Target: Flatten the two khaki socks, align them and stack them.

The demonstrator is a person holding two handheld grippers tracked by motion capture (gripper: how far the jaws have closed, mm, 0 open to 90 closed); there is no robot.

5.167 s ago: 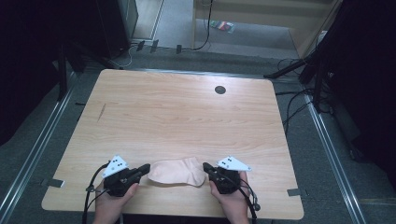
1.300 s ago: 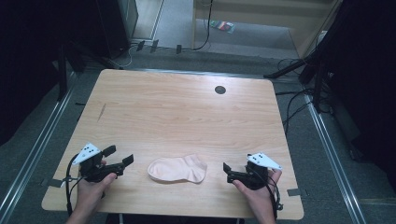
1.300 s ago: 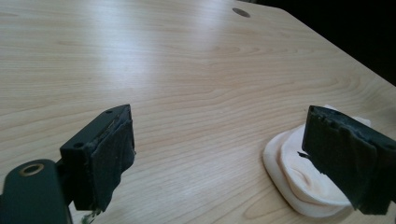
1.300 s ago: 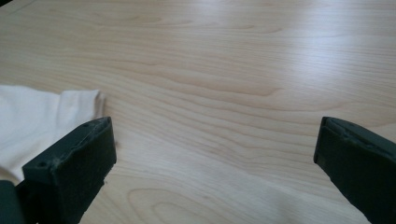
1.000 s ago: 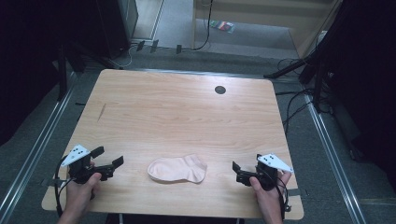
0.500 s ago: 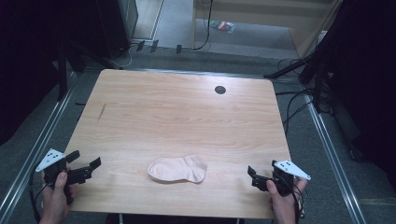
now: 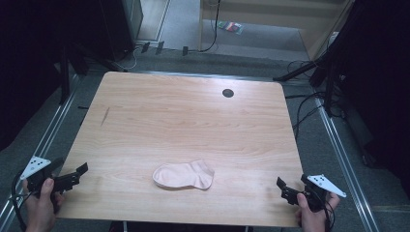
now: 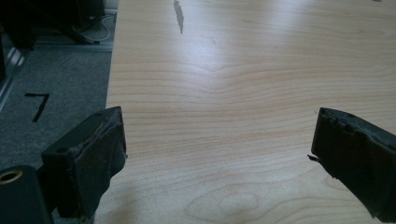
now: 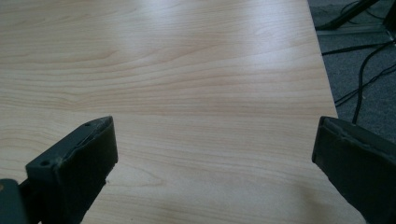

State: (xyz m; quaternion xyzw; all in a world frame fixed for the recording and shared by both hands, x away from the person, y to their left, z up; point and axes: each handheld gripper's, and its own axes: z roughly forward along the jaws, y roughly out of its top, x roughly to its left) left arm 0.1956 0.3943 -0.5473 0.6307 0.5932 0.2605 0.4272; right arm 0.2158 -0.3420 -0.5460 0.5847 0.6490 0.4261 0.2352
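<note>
A pale pink sock (image 7: 184,175) lies flat near the front middle of the wooden table (image 7: 183,121). My left gripper (image 7: 77,175) is at the table's front left corner, open, with nothing between its jaws. In the left gripper view its jaws stand wide apart over bare wood (image 8: 219,154). My right gripper (image 7: 285,189) is at the front right corner, open and holding nothing. Bare table (image 9: 210,121) lies between its jaws in the right gripper view. Both grippers are well clear of the sock.
A small dark round hole (image 7: 227,93) is in the table near its far edge. A dark streak (image 7: 105,116) marks the wood at the left. Cables (image 7: 309,106) lie on the grey floor to the right, and metal rails (image 7: 338,154) run along both sides.
Both grippers let go of the sock and drew apart, the left out to the front left corner, the right to the front right corner. The sock stays flat where it was.
</note>
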